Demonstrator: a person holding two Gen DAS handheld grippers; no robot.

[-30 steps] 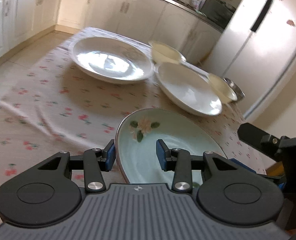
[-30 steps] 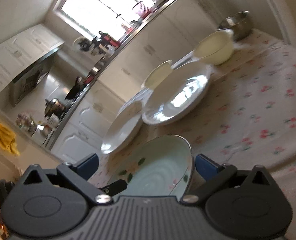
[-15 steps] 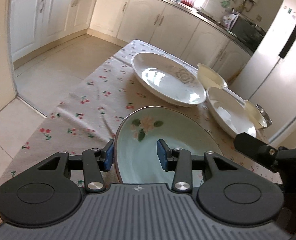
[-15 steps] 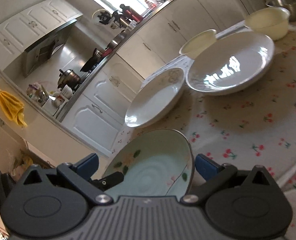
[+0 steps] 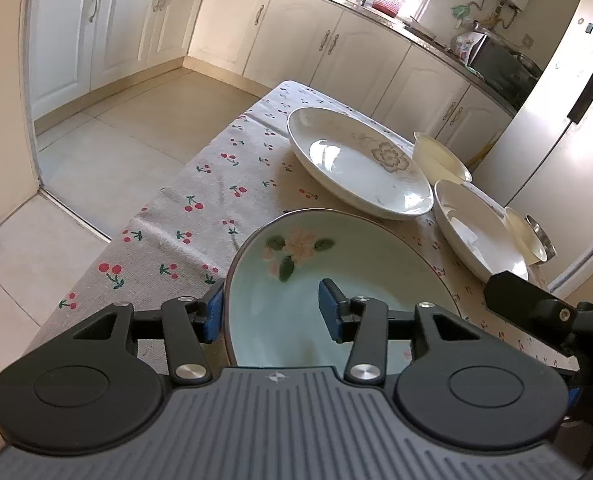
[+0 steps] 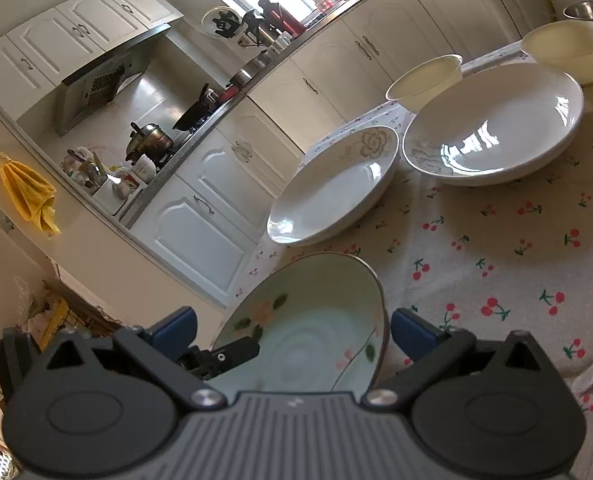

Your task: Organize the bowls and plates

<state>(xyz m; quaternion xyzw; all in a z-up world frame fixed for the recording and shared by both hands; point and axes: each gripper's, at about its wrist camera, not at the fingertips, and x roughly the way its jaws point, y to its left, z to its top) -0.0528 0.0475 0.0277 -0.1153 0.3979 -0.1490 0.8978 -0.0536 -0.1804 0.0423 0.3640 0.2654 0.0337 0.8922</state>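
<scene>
Glazed ware on printed cloth

I see a glossy green plate [image 5: 336, 280], shiny white plates [image 5: 356, 164], a matt cherry-print cloth [image 5: 200, 216].

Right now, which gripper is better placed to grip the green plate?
Left, probably: the left gripper straddles the rim of the green plate, though its jaws are opening. The right gripper stands wide open, pads apparently clear.

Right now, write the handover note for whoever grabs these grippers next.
Left gripper: jaws opening, astride the near rim of the green flowered plate, not clamping it.
Right gripper: jaws wide open either side of the same plate, no grip.
Things: green flowered plate at the table's near end; two white plates, two cream bowls and a steel bowl beyond, all separate.
Done: nothing stacked.
Left: stack plates, nest bowls.
</scene>
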